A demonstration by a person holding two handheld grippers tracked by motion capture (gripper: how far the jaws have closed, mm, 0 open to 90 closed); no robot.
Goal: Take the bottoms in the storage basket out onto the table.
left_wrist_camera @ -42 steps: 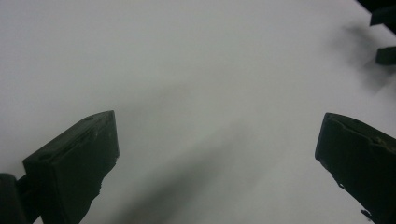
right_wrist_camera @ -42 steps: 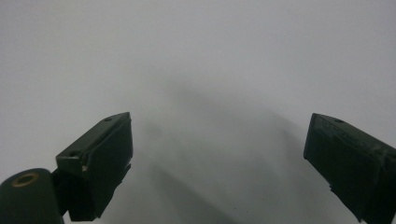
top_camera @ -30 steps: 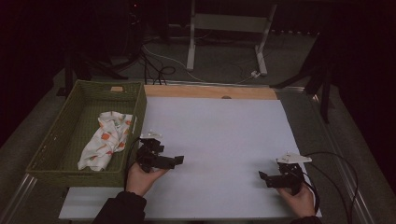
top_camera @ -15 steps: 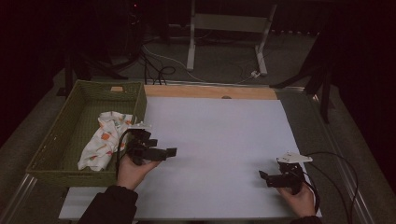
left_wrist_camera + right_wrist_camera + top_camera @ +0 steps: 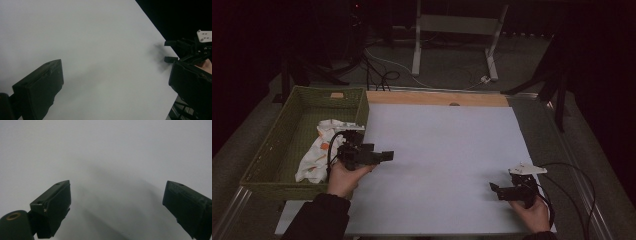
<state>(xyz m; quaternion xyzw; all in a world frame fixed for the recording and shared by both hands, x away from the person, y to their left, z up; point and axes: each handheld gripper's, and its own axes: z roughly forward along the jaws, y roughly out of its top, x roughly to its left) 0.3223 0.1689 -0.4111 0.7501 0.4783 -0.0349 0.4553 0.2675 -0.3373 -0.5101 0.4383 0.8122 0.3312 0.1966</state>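
My left gripper [image 5: 386,156] hovers low over the left edge of the white sheet [image 5: 442,145], right beside the green woven basket [image 5: 272,186]. Its jaws point right across the sheet. In the left gripper view the left gripper [image 5: 115,82] is open with only bare sheet between its jaws. A white cloth with orange print [image 5: 318,150] lies crumpled in the basket, just behind the hand. My right gripper [image 5: 495,189] rests near the sheet's front right corner and points left. In the right gripper view the right gripper [image 5: 117,202] is open and empty over the sheet.
The far edge of the table is a wooden strip [image 5: 437,98]. Black cables [image 5: 572,175] trail from the right gripper over the table's right side. A metal stand [image 5: 452,30] and floor cables lie beyond the table. The other gripper [image 5: 186,48] shows in the left gripper view.
My left gripper has drifted left and slightly away from me, closer to the basket and the cloth. The right gripper has stayed in place.
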